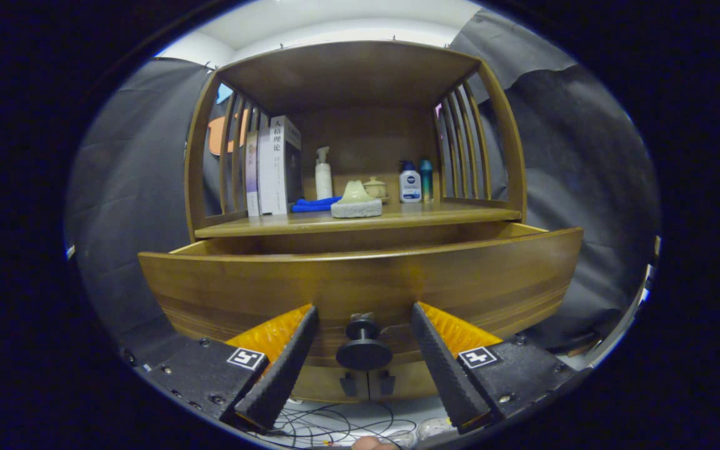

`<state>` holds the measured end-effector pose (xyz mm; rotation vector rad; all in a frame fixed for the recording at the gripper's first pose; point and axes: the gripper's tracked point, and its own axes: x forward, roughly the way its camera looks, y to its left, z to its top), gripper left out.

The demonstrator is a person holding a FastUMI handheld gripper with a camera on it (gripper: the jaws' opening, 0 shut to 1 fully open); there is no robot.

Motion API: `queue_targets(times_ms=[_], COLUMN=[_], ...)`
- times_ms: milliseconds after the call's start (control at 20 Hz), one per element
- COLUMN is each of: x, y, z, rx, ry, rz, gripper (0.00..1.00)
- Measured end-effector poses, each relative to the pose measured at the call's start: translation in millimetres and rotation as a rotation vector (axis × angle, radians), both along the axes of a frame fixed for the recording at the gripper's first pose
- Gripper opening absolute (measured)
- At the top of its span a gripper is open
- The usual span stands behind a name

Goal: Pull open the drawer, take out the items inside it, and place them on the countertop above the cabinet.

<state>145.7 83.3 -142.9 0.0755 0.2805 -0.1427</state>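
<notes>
Drawer (pixel 360 281) pulled partway out; contents hidden behind its front. Tongs (pixel 363 312) spread, knob (pixel 364 347) between fingers, ungripped. Items not yet lifted to table (pixel 435 215).

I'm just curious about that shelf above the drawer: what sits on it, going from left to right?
Books → blue cloth → white pump bottle → pale stone ornament → small lidded pot → white bottle → teal bottle.

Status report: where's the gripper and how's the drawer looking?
Hand-held gripper open, fingers either side of the drawer knob, not pressing it. Drawer pulled partly out; contents hidden. Nothing in the way.
</notes>
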Motion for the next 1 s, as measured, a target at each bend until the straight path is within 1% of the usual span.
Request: queue_targets(times_ms=[700, 1000], x=[69.0, 90.4], y=[-8.2, -11.6], z=[-4.6, -4.6], rx=[-0.015, -0.022], ry=[0.014, 0.008], rz=[0.003, 0.004], gripper=[0.98, 0.98])
